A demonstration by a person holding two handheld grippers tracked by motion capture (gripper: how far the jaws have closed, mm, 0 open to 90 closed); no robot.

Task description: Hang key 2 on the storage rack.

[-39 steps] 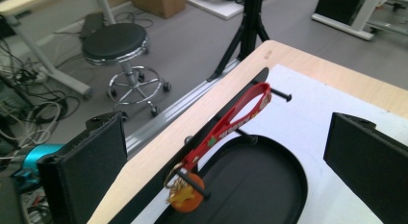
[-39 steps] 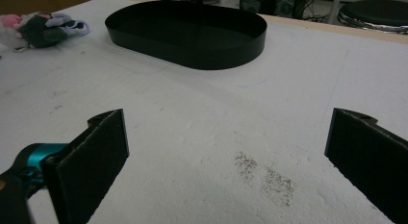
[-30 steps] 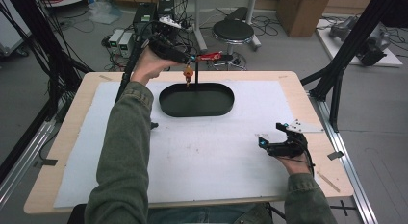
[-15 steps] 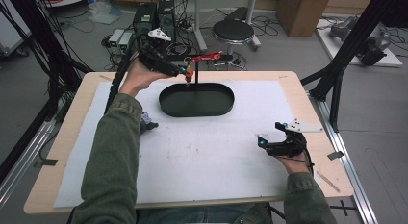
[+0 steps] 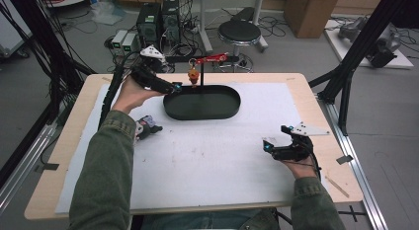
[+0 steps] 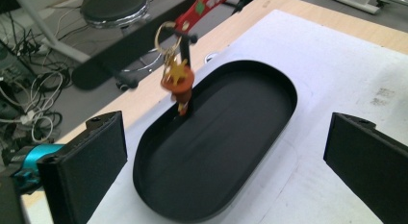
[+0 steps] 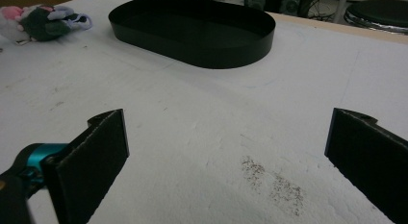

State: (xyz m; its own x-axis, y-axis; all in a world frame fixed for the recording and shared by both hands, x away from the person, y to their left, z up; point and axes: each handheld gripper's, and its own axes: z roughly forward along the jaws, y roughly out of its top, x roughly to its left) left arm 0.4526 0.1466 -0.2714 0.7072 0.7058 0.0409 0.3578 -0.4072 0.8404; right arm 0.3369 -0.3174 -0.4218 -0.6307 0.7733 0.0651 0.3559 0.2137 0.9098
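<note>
A black oval tray (image 5: 201,102) lies at the back middle of the white mat. A thin black post (image 5: 202,84) rises from its far side, and an orange keychain (image 5: 193,77) hangs from the post's hook by a ring. My left gripper (image 5: 170,87) hovers open at the tray's left end, level with its rim. In the left gripper view the keychain (image 6: 177,80) hangs beyond the wide-apart jaws of the gripper (image 6: 231,137), over the tray (image 6: 216,156). My right gripper (image 5: 269,148) rests open on the mat at the right, empty (image 7: 231,142).
A small plush toy (image 5: 145,129) lies on the mat left of the tray, also in the right gripper view (image 7: 43,19). A red bar-shaped piece (image 5: 212,58) shows behind the post. A stool (image 5: 239,30) and computer boxes stand on the floor beyond the table's far edge.
My left gripper has drawn back to the left and down from the keychain, which stays hanging on the post. The plush toy has come out from under the left forearm. The right gripper has not moved.
</note>
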